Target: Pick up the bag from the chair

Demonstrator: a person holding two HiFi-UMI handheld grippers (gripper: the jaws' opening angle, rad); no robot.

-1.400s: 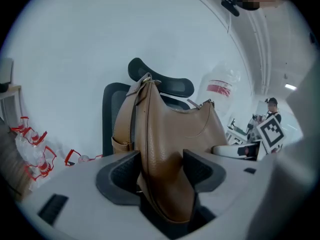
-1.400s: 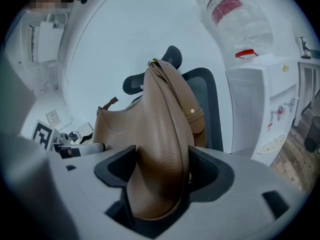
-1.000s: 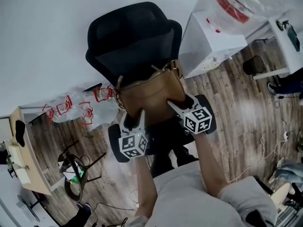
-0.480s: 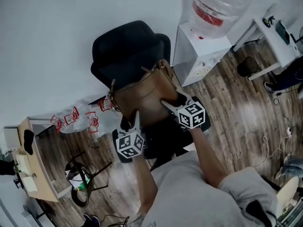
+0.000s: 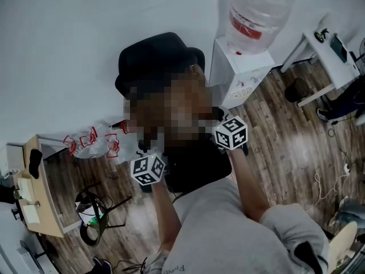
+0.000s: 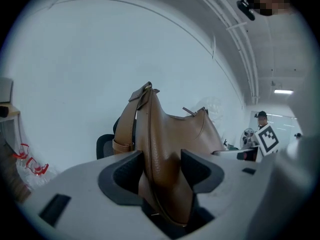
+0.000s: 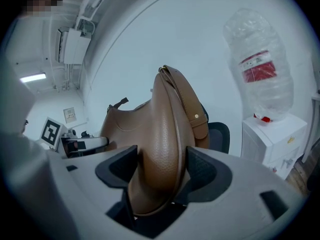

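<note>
A brown leather bag (image 6: 170, 134) hangs between my two grippers, in front of the black office chair (image 5: 154, 59). My left gripper (image 6: 162, 171) is shut on the bag's left end; its jaws have just been closing further on the leather. My right gripper (image 7: 159, 170) is shut on the bag's other end (image 7: 162, 129), under the strap with its brass stud. In the head view a mosaic patch covers the bag, and only the left marker cube (image 5: 147, 170) and the right marker cube (image 5: 231, 133) show below it. The chair's seat is hidden.
A white water dispenser (image 5: 239, 76) with a big clear bottle (image 5: 256, 10) stands right of the chair. Clear plastic bags with red print (image 5: 91, 144) lie on the floor at left, near a wooden desk (image 5: 34, 198). A white table (image 5: 331, 44) is at the far right.
Both grippers have risen together with the bag held between them, so it now sits higher against the chair's back. The marker cubes have come closer to the camera.
</note>
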